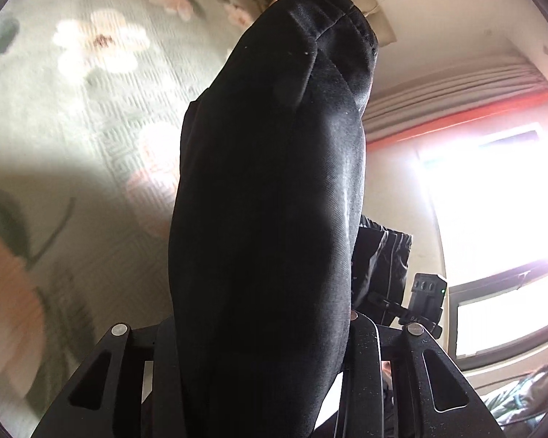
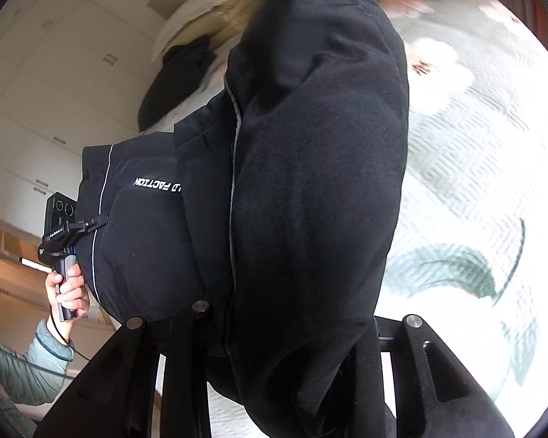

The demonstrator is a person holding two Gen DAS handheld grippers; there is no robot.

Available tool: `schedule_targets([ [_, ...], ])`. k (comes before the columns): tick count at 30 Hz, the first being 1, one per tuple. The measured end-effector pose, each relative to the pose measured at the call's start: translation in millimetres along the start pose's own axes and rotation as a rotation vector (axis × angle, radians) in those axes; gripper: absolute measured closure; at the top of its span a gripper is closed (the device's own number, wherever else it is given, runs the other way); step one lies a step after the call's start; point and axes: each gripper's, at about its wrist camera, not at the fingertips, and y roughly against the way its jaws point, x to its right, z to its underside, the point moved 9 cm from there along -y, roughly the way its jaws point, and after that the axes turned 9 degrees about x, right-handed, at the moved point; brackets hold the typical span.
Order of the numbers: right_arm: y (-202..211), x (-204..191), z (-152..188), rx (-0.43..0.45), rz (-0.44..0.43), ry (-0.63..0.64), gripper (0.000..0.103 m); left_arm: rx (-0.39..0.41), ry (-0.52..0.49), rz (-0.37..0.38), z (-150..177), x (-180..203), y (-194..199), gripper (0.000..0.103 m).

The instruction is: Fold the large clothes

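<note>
Left wrist view: black garment (image 1: 270, 197), looks like track trousers or a jacket, fills the centre and rises straight out from between the fingers of the left gripper (image 1: 263, 332). Jaws narrow, clamped on a thick bunch of cloth; fingertips buried under the fabric. Stitched hem or waistband sits at the far top end. Long axis runs along the gripper's forward line, away from the camera. Floral quilt (image 1: 76, 116) lies behind and to the left, blurred, well apart from the cloth. Bright window (image 1: 500, 197) on the right. Other handheld unit is just visible past the fabric at lower right.

Right wrist view: same story. Right gripper (image 2: 292, 335) pinched tight on a fat fold of the same garment (image 2: 310, 168), cloth running up along the finger line. A panel with white piping and printed lettering (image 2: 157, 184) hangs off to the left toward the person's left hand (image 2: 67, 288) on its handle.

Judgement: garment is lifted off the bed, stretched between both grippers, one edge in each. Neither is nearer; both already hold it. Next move likely turns on laying it flat on the quilt, far ends first. Risk: bunched grips leave creases.
</note>
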Motion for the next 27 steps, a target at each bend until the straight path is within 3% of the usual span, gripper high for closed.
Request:
schedule_targets([
  [6,-5,-50,18,-0.024,-0.010,-0.017,0.067,0.009,-0.012,-0.006,7,-11,78,0.062],
  [8,-20,-62,30,-0.037,0.002,-0.023,0.067,0.002,0.006,-0.018,11,-38,103,0.062],
  [12,-64,-79,60,-0.062,0.024,-0.052,0.067,-0.038,0.021,-0.039,25,-86,116,0.062],
  [15,-102,-62,87,-0.089,0.076,-0.082,0.067,-0.077,0.049,-0.053,34,-127,113,0.061],
  [17,-121,-44,94,-0.054,0.176,-0.094,0.061,-0.093,0.067,-0.083,41,-165,108,0.058],
  [19,-125,-30,94,-0.030,0.205,-0.135,0.058,-0.096,0.172,-0.067,46,-202,103,0.053],
  [21,-121,-12,93,-0.014,0.242,-0.191,0.048,-0.095,0.274,-0.061,61,-237,108,0.048],
  [24,-105,4,90,-0.003,0.326,-0.223,0.034,-0.095,0.318,0.001,68,-253,118,0.047],
  [27,-81,-2,79,0.032,0.403,-0.205,0.031,-0.106,0.268,-0.045,66,-252,144,0.047],
])
